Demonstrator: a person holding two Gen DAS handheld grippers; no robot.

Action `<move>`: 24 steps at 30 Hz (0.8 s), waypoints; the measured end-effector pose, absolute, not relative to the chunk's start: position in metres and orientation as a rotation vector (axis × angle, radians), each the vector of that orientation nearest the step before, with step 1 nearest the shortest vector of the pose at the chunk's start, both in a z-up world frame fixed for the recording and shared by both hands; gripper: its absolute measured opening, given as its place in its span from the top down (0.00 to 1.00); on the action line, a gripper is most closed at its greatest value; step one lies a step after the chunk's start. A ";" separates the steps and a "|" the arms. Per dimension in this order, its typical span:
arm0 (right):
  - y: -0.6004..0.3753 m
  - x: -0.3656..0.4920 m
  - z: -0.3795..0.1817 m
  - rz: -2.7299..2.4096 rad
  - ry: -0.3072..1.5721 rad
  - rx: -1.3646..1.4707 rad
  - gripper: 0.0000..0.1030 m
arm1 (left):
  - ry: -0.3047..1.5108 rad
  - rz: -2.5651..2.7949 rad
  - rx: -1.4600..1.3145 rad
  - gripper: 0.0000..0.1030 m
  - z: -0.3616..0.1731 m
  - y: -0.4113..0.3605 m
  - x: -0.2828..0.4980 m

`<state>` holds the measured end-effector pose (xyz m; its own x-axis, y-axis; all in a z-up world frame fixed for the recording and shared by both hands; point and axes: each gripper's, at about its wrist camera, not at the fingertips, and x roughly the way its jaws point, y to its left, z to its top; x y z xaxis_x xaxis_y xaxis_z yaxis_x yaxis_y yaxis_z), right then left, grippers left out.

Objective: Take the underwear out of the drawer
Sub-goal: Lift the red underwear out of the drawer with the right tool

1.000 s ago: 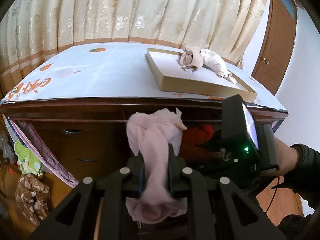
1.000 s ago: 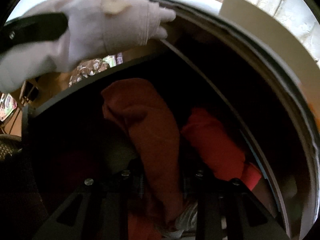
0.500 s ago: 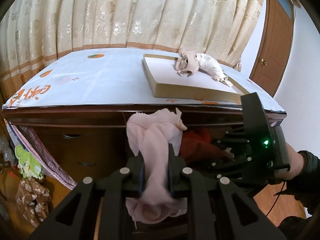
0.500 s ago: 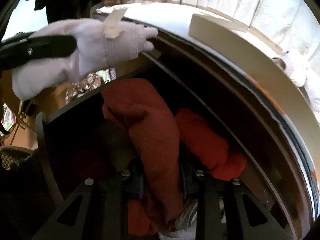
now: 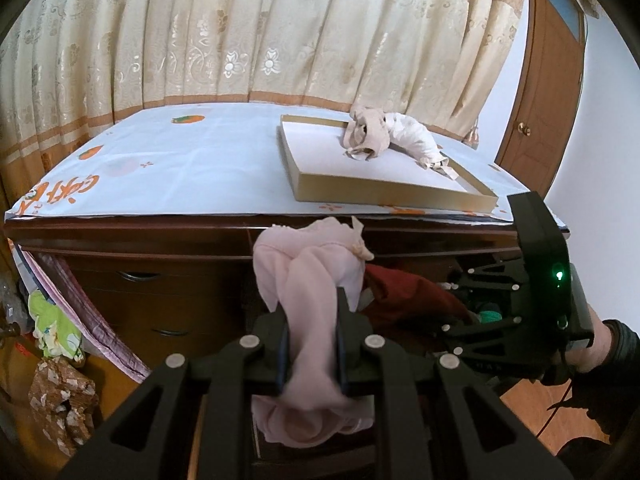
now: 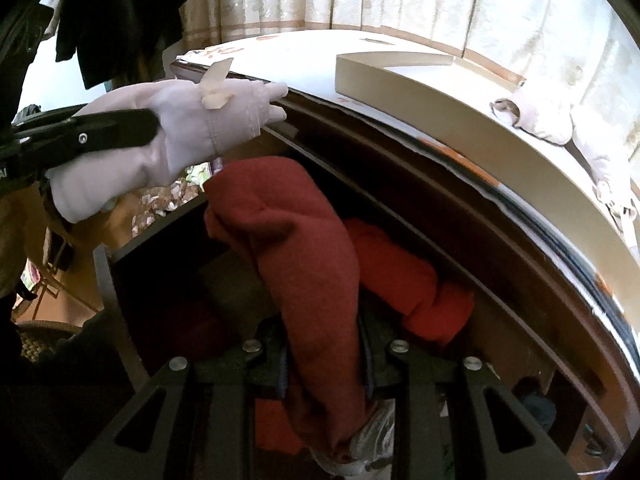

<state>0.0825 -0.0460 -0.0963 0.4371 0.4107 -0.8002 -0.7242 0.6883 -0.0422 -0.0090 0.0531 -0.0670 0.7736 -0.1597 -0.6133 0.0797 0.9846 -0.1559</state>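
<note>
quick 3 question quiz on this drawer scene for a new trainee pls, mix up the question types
1. True or false: the left gripper is shut on a pink garment.
2. Multiple choice: the garment in the right gripper is A) dark red, B) green, C) white.
3. Short answer: what already lies in the shallow box on the dresser top?

Key:
1. True; pink cloth is pinched between its pads.
2. A; the dark red garment hangs over the open drawer.
3. Pale crumpled garments, near the box's far edge.

2 garments lie in 1 shallow box (image 5: 384,196), 1 pink underwear (image 5: 312,280) and 1 red underwear (image 6: 304,248) are held.
</note>
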 end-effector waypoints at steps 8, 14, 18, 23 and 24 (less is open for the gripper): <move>-0.062 0.078 -0.093 0.715 0.853 -0.340 0.72 | 0.667 -0.136 -0.131 0.85 -0.068 0.048 -0.011; -0.070 0.075 -0.088 0.703 0.844 -0.295 0.72 | 0.658 -0.141 -0.139 0.85 -0.068 0.044 -0.012; -0.075 0.073 -0.084 0.696 0.833 -0.261 0.72 | 0.656 -0.137 -0.137 0.85 -0.069 0.043 -0.011; -0.081 0.071 -0.079 0.688 0.810 -0.216 0.72 | 0.650 -0.132 -0.135 0.85 -0.070 0.042 -0.009; -0.082 0.072 -0.077 0.688 0.807 -0.208 0.72 | 0.649 -0.131 -0.135 0.85 -0.070 0.043 -0.009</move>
